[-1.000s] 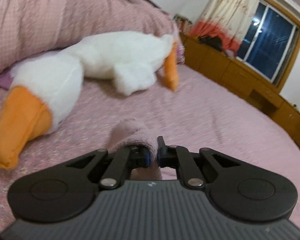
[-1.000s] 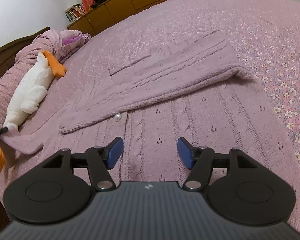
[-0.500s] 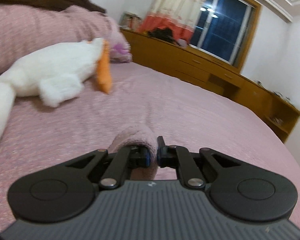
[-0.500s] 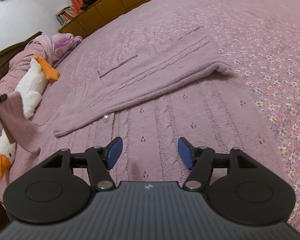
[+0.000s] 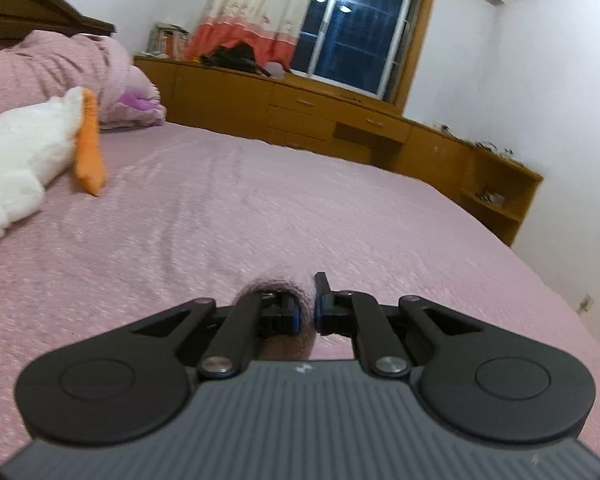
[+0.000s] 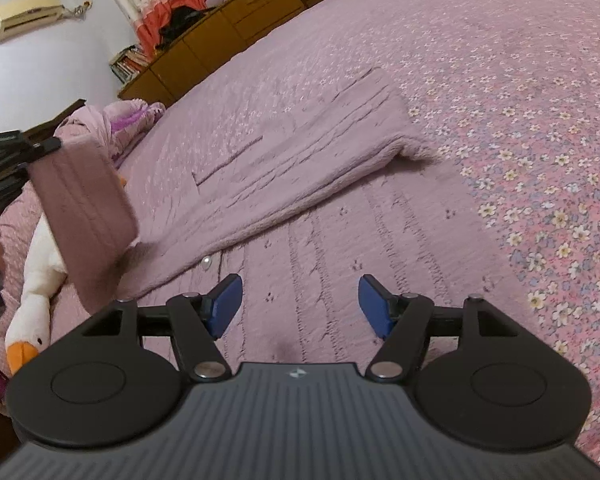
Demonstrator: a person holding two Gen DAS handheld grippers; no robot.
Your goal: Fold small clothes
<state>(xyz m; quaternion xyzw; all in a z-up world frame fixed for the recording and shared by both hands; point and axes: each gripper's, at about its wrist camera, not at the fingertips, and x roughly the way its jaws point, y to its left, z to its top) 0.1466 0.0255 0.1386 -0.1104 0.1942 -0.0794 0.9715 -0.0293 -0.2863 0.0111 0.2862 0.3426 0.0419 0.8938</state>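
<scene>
1. Left wrist view: left gripper (image 5: 305, 316) clamped tight on a fold of the mauve knit sleeve (image 5: 284, 288), only a small hump of cloth showing above the pads (rest hidden under the gripper body). Blurred pink bedspread (image 5: 260, 208) ahead. Plush goose (image 5: 24, 152) cut off at the left edge, head out of frame, orange foot lying on the cover. Wooden cabinet (image 5: 340, 124) along the far wall, beneath a curtain (image 5: 256, 12) and a dark window (image 5: 360, 28).

2. Right wrist view: right gripper (image 6: 300, 306) spread wide, blue pads (image 6: 226, 300) holding nothing, poised over the lower part of the knit cardigan (image 6: 312, 168) lying flat on the floral bedspread (image 6: 540, 120). One sleeve folded across the body; a pearl button (image 6: 207, 261) just visible at the fold's edge. At far left, the other sleeve (image 6: 84, 208) lifted off the bed, pinched at its end by the left gripper (image 6: 40, 147) (mostly cut off by the frame). Goose (image 6: 36, 304) partly hidden behind the raised sleeve.
</scene>
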